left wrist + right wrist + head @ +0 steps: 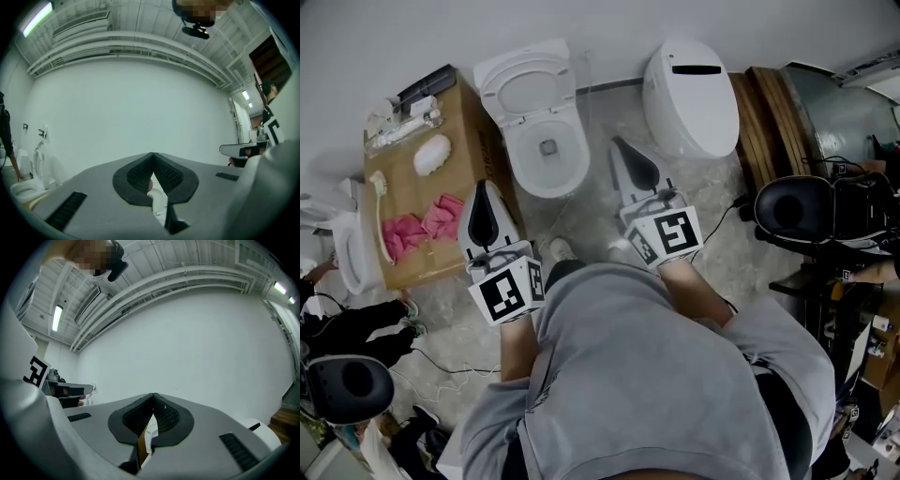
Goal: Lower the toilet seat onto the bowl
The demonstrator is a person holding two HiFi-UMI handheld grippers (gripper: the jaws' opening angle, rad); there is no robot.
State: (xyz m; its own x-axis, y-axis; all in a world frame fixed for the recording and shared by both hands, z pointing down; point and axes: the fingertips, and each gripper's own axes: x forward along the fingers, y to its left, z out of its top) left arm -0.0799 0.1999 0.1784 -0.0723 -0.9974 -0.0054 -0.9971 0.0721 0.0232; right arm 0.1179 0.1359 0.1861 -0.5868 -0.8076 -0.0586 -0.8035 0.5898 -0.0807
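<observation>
Far left, a brown cardboard box [403, 258] sits on the floor beside the toilet. It is serving as a makeshift counter for a heap of pink cloths [427, 225] and some white bits, all parked out of the way.

Next comes the left hand-held gripper [484, 202] [153, 157]. Its dark ribbed jaws are pressed together at the tips with nothing between them. It is held low in front of the person, short of the porcelain.

Now the one that matters: the white ring-shaped toilet seat [511, 66] stands raised at the far end, leaning towards the wall. The white porcelain bowl [546, 190] below it lies open, so by my reckoning the lowering hasn't started.

To the right, the right hand-held gripper [628, 155] [153, 397] has its jaws closed and empty too. It points up the gap between the two toilets and sits nearer the seat's hinge line, which probably makes it the one to reach in.

Further right is a second white oval toilet [689, 94] with its lid shut, not part of this job.

As for writing, the black-and-white marker cubes [508, 291] carry only square patterns, and I can read no brand or label anywhere.
</observation>
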